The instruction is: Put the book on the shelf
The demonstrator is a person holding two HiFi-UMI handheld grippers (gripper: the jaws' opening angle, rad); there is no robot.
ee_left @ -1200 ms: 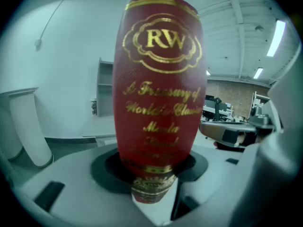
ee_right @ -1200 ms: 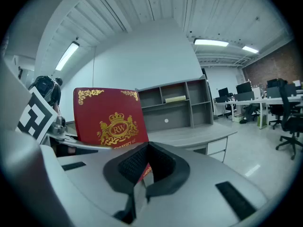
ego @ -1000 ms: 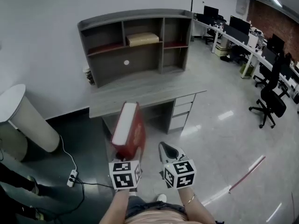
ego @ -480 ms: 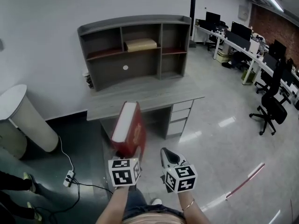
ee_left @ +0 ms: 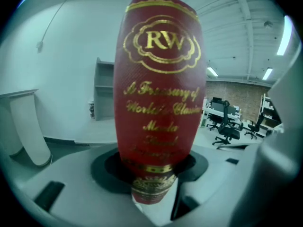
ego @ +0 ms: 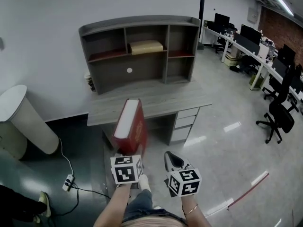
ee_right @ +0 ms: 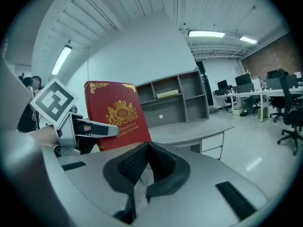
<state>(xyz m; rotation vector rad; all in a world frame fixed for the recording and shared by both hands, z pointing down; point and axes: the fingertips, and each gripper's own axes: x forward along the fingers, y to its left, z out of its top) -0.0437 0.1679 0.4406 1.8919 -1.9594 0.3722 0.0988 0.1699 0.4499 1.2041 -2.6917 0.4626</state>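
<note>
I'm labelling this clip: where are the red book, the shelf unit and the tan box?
red book (ego: 139,129), head view, red cover.
shelf unit (ego: 137,21), head view, top board.
tan box (ego: 146,47), head view, front face.

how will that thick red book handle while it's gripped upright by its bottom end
The red book looks hardbound and thick, so it is probably stiff and fairly heavy. The left gripper clamps only its bottom edge, so it may feel top-heavy and want to lean. Its grainy cover should resist slipping, I'd guess.
</note>
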